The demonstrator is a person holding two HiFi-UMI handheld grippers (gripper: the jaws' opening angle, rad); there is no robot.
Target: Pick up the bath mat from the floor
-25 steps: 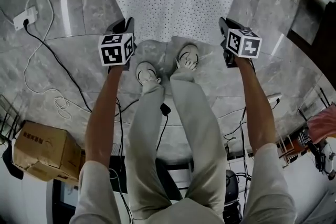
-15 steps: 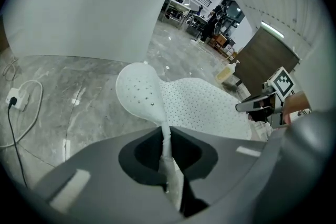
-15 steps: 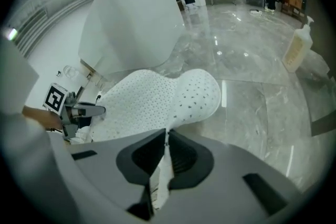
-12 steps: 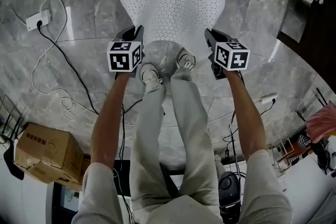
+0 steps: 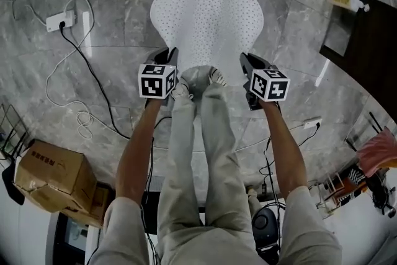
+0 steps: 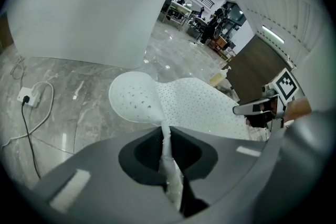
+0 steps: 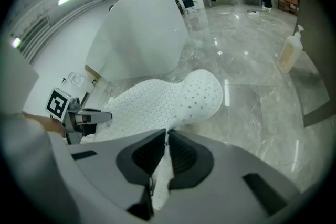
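Plainly, the head view lays out the whole white perforated bath mat (image 5: 205, 18) ahead of the person's shoes (image 5: 182, 90). Its near edge is taken at two corners by the left gripper (image 5: 167, 56) and the right gripper (image 5: 247, 60). From above, though, the jaws sit behind the marker cubes (image 5: 156, 80).

The left gripper view settles that side. Its jaws are closed tight on a thin fold of the mat's edge, which runs up between them, and the sheet stretches away toward the other gripper. The right gripper view shows the same, with its jaws pinched onto the mat's edge. Both gripper views show the mat's far corners curling upward. Whether the far end touches the floor (image 5: 111, 3) I cannot tell.

Only the gripper views show a large white rounded panel (image 6: 94, 8) beyond the mat. Only the head view shows the power strip (image 5: 61, 22), the black cable (image 5: 93, 77) trailing from it, and the cardboard box (image 5: 49, 174) at lower left. A pale bottle (image 5: 344, 0) stands beside a dark cabinet (image 5: 366, 53) on the right. The person's legs (image 5: 198, 152) hide the floor below the mat's near edge.
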